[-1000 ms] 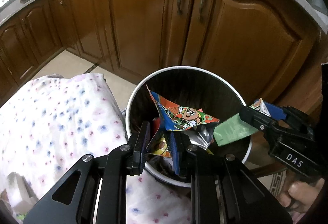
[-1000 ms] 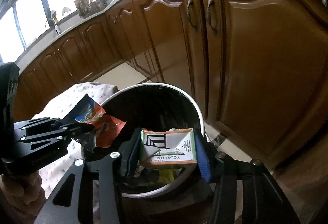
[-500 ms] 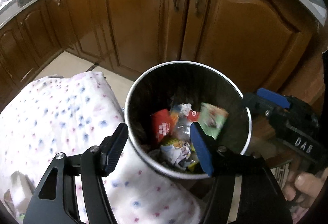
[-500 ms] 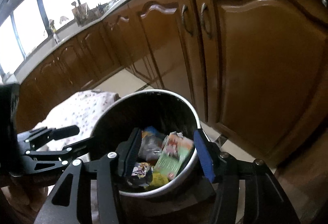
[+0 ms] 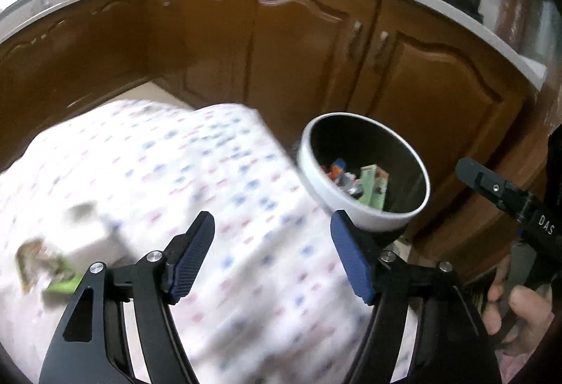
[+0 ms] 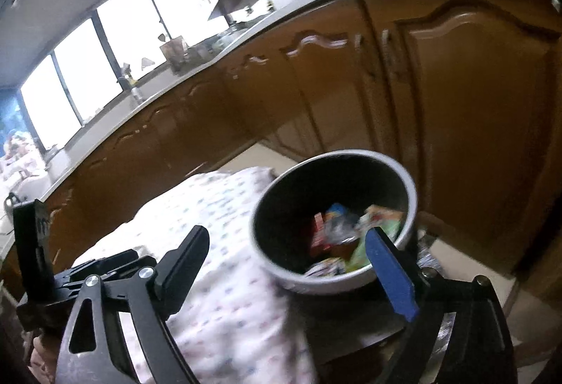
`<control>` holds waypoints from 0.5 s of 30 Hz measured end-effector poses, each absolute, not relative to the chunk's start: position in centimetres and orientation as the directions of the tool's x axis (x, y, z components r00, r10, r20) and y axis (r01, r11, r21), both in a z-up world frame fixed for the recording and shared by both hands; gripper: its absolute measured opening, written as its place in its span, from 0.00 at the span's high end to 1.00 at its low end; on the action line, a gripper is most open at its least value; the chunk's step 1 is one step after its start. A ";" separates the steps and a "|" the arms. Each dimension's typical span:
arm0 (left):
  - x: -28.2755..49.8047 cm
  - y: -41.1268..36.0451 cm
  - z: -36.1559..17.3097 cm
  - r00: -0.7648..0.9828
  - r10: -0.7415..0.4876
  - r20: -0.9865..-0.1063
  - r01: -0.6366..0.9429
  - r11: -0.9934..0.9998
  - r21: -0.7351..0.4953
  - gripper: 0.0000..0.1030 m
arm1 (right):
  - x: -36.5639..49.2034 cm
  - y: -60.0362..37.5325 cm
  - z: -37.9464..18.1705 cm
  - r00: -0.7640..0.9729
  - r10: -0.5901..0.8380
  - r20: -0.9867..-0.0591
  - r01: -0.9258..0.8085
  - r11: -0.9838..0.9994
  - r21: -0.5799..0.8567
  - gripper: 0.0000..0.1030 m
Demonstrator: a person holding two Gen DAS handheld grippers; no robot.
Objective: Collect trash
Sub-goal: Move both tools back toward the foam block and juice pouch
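Beside the flowered surface (image 5: 217,173), my left tongs (image 5: 272,255) and right tongs (image 6: 302,261) have just been opening and hold nothing now, because the wrappers (image 5: 354,178) sit down inside the bin (image 5: 365,220), while more trash (image 5: 52,273) waits on the cloth.

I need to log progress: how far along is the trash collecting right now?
Done: wrappers and a green carton lie in the bin. In hand: nothing; the left gripper and right gripper have just been opening and stand empty. Left: blurred litter remains on the flowered cloth, at least one greenish piece.
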State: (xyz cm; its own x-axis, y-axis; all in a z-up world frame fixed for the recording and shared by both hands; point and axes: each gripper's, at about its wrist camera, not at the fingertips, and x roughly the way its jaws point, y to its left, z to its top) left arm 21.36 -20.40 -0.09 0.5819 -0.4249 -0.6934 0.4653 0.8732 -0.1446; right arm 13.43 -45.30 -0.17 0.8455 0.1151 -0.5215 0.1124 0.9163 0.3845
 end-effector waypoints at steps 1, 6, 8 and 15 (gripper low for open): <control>21.1 -19.5 -0.1 0.585 -0.424 -0.692 0.452 0.878 -0.156 0.32 | 13.4 -44.5 -0.3 0.844 0.132 -0.520 0.097 0.916 0.390 0.11; 19.8 -14.1 -0.6 0.615 -0.384 -0.689 0.358 0.914 -0.189 0.32 | 13.5 -41.4 -1.1 0.836 0.179 -0.519 0.055 0.913 0.404 0.11; 19.5 -12.2 -0.9 0.623 -0.370 -0.689 0.330 0.923 -0.198 0.32 | 13.7 -40.4 -1.5 0.821 0.207 -0.532 0.039 0.909 0.414 0.11; 18.8 -6.8 -1.2 0.644 -0.331 -0.689 0.274 0.942 -0.197 0.32 | 14.5 -35.8 -1.7 0.785 0.295 -0.546 -0.057 0.911 0.409 0.11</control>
